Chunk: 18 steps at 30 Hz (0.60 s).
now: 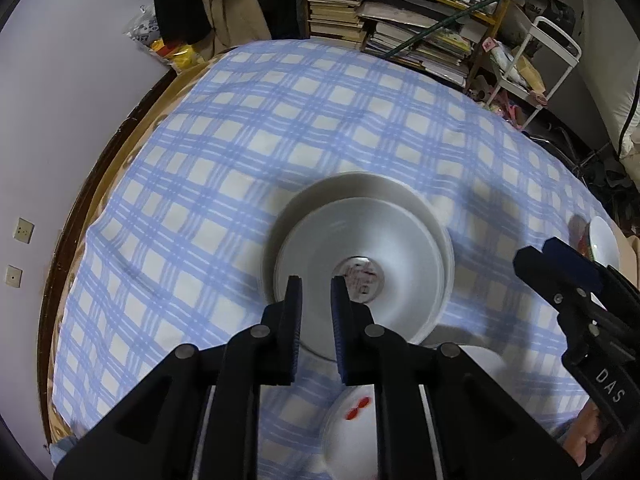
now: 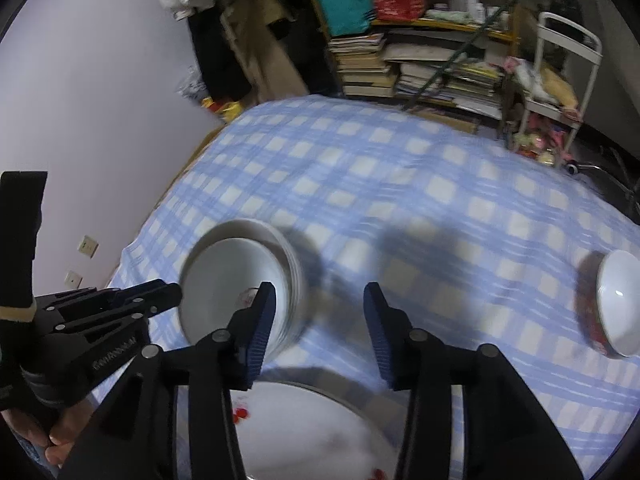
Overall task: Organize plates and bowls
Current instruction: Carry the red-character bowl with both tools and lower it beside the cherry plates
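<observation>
A stack of white bowls (image 1: 360,248) stands on the blue checked tablecloth (image 1: 248,128); its top bowl has a red mark at the bottom. My left gripper (image 1: 316,284) hovers just over the stack's near rim, jaws slightly apart and empty. The stack also shows in the right wrist view (image 2: 236,280). A white plate with red marks (image 1: 352,432) lies at the near edge, under the grippers, and shows in the right view (image 2: 312,432). My right gripper (image 2: 320,300) is open and empty above the cloth. A red-patterned bowl (image 2: 616,304) sits at the right.
The round table's wooden rim (image 1: 80,208) shows at the left, close to a wall. A cluttered bookshelf (image 1: 400,20) and a white cart (image 1: 536,64) stand beyond the table. The right gripper shows in the left view (image 1: 560,264).
</observation>
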### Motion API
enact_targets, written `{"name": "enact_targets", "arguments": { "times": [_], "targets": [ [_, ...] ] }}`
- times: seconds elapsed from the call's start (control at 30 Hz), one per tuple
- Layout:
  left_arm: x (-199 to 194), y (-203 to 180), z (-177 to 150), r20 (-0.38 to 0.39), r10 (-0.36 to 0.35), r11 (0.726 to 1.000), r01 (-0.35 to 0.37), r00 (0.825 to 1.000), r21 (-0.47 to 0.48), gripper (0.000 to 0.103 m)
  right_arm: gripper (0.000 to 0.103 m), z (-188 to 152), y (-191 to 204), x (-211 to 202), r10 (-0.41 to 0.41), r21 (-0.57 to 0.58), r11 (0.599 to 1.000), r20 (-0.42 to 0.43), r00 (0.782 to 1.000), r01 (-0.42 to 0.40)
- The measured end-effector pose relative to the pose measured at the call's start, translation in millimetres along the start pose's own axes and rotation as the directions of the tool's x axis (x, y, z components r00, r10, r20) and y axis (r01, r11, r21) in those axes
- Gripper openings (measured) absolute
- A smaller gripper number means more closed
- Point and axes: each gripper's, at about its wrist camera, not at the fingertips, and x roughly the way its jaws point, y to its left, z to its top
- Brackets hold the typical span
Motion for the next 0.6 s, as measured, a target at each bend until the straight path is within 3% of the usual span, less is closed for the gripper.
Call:
{"name": "enact_targets", "arguments": {
  "times": [0.23,0.37,0.43,0.5,0.6],
  "targets": [
    [-8.0,-51.5,-0.7,0.005,-0.002,0.998,0.001,1.0,0.069,0.023,0.065,-6.8,-56.9,-29.6,-0.064,0.065,0.996,0.007,0.998,0.063],
    [-6.2,-85.6,-0.3,-0.04,-0.033,0.992,0.038,0.999,0.122,0.032,0.081,-9.2,-91.5,-47.7,-0.106,0.102,0.989,0.025,0.994,0.102],
    [-6.4,-101.3,-0.4,-0.044,-0.041,0.99,0.046,0.998,0.136,0.041,0.087,-9.8,-107.8,-55.9,-0.134,0.117,0.985,0.037,0.99,0.129],
    [-8.1,-117.3,0.0,-0.034,-0.063,0.987,0.067,0.997,0.145,0.062,0.094,-10.5,-124.1,-63.4,-0.161,0.131,0.979,0.041,0.986,0.154],
    [-9.1,-138.2,2.0,-0.02,-0.091,0.98,0.093,0.996,0.175,0.066,0.095,-13.2,-150.9,-73.1,-0.193,0.152,0.971,0.039,0.98,0.185]
  ]
}}
